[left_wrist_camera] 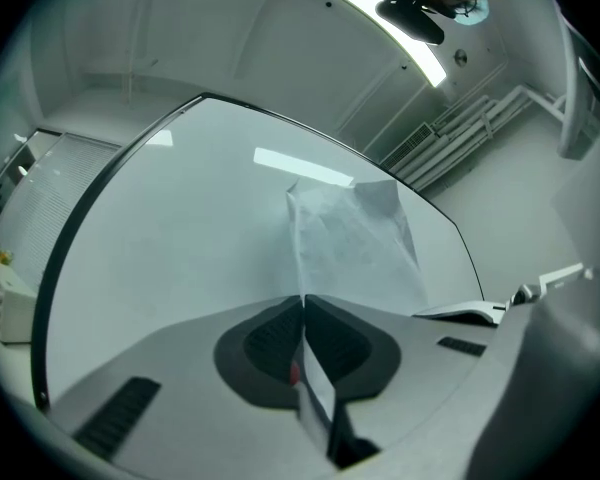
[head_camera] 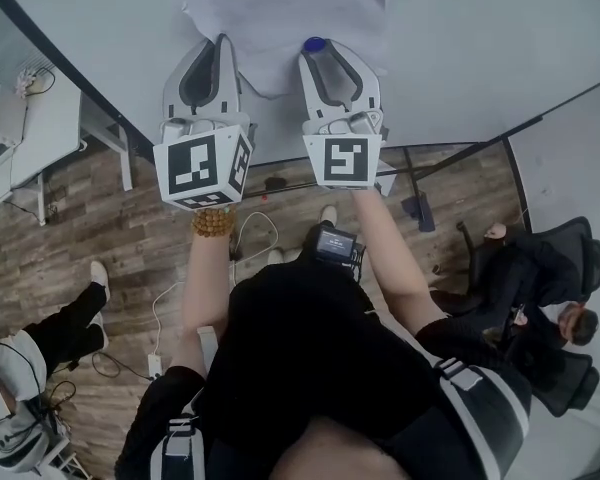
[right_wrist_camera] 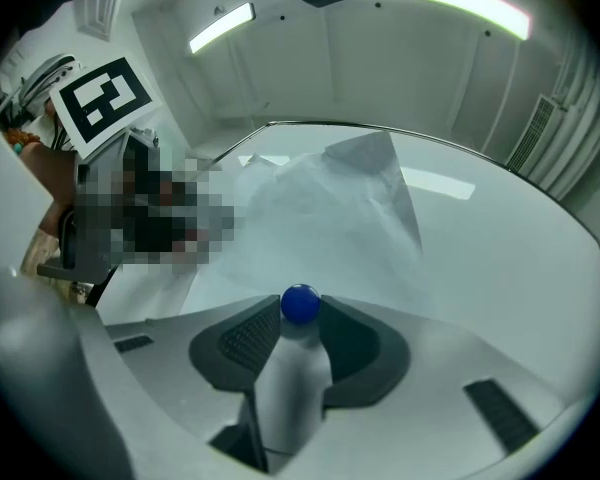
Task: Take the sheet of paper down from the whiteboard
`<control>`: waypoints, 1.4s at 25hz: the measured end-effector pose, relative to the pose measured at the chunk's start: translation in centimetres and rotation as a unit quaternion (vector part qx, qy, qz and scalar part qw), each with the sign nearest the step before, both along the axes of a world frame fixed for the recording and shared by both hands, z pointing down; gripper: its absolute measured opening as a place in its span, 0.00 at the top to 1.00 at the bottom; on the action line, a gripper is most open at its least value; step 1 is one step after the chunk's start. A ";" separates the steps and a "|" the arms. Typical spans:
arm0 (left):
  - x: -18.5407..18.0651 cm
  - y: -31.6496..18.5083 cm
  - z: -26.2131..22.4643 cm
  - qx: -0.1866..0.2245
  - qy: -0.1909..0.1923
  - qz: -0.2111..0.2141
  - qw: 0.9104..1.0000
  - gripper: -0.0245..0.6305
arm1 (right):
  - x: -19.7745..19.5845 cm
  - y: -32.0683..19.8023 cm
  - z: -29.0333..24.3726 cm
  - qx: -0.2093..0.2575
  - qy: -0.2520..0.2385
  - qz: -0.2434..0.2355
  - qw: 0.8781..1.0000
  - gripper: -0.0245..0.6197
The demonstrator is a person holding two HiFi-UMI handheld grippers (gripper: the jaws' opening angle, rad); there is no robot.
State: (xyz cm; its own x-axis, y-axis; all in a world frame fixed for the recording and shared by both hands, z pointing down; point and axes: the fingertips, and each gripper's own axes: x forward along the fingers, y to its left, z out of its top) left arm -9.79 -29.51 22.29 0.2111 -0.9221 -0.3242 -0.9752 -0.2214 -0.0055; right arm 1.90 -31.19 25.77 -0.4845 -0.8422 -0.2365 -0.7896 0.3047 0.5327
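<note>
Left gripper (left_wrist_camera: 303,306) clenched on the sheet of paper (left_wrist_camera: 352,243), pinching its lower edge. The sheet runs up from the jaws and lies crumpled against the whiteboard (head_camera: 480,48). Right gripper (right_wrist_camera: 300,313) sits just beside it, clamped on a blue-tipped white cylinder (right_wrist_camera: 292,378) at the sheet's edge. Paper looks light and limp and will likely tear easily. Best grip is the edge, peeled off slowly.

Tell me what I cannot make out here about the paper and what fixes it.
- Top of the sheet of paper: cut off by the head view's upper edge.
- Blue knob between the right gripper's jaws: whether they press it is unclear in the right gripper view.
- Paper edge in the shut left gripper: hidden between its jaws.
</note>
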 end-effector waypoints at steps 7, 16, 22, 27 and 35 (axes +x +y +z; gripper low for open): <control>0.2 -0.1 0.1 -0.004 -0.007 -0.021 1.000 0.93 | 0.1 0.0 0.1 0.007 0.007 0.008 1.000 0.77; 0.0 -0.1 0.0 0.000 0.018 0.003 1.000 0.95 | -0.1 -0.1 -0.1 0.010 0.005 0.013 1.000 0.78; -0.1 0.0 0.3 -0.004 0.036 0.009 0.999 0.95 | -0.1 0.0 0.3 0.003 0.011 0.006 1.000 0.78; -0.3 0.3 0.3 -0.007 0.058 0.031 0.998 0.95 | -0.1 0.2 -0.1 0.005 0.007 0.007 1.000 0.78; -0.4 0.8 2.7 -0.036 0.047 0.014 0.998 0.95 | -0.1 0.3 0.0 0.004 0.007 0.001 1.000 0.78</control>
State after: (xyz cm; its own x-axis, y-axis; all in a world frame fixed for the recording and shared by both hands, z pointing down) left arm -10.15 -28.69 24.96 0.2094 -0.9375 -0.2780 -0.9638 -0.2460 0.1033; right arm 1.84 -30.92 25.73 -0.4869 -0.8407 -0.2370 -0.7826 0.2993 0.5459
